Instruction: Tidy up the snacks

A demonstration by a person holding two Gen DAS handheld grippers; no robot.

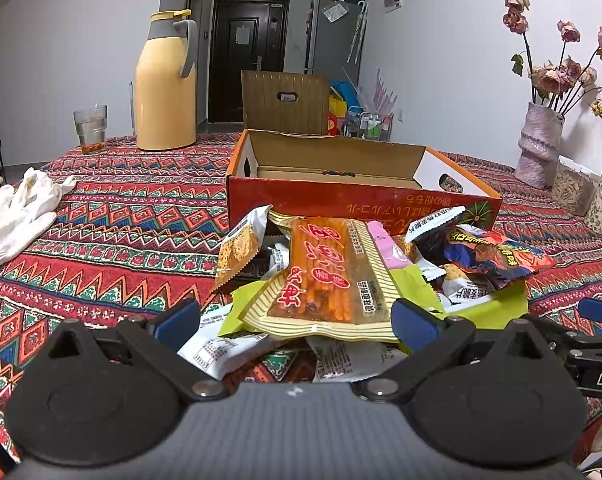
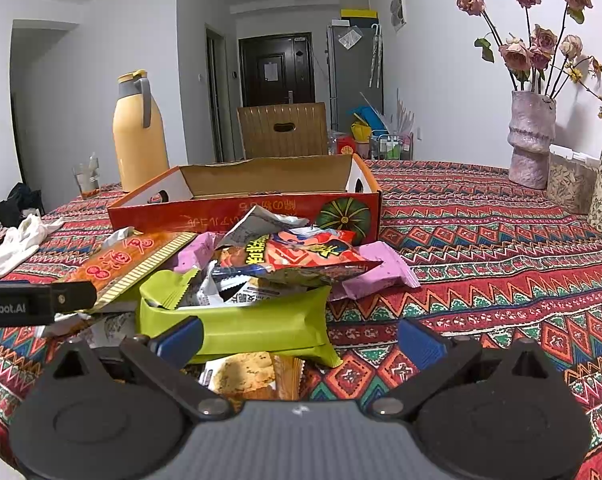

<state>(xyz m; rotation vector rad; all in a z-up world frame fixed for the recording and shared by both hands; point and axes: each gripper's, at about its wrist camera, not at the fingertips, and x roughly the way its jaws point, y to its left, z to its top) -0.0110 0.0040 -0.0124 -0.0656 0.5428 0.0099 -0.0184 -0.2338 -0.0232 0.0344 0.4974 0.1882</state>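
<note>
Patterned red cloth covers the table (image 2: 501, 248), which stands in a white-walled room with a dark door at the far end. Low over the table's near edge, the left gripper (image 1: 297, 322) has its blue-padded jaws spread wide, holding nothing; the orange-and-cream striped packet (image 1: 325, 276) on top of the snack pile (image 1: 381, 264) lies between them, touching neither that I can tell. Just beside it the right gripper (image 2: 299, 338) is released too, its jaws apart on either side of the lime-green packet (image 2: 241, 324), whose left end lies against the left pad. A red printed bag (image 2: 301, 258) and pink wrappers crown the heap. Directly behind the pile sits the open red cardboard box (image 1: 361, 200), its front wall touching the snacks. Toward the far left corner stand a yellow thermos (image 1: 165, 84) and a glass (image 1: 91, 128); white gloves (image 1: 17, 216) lie by the left edge, and a vase of dried roses (image 2: 531, 140) stands along the right edge
</note>
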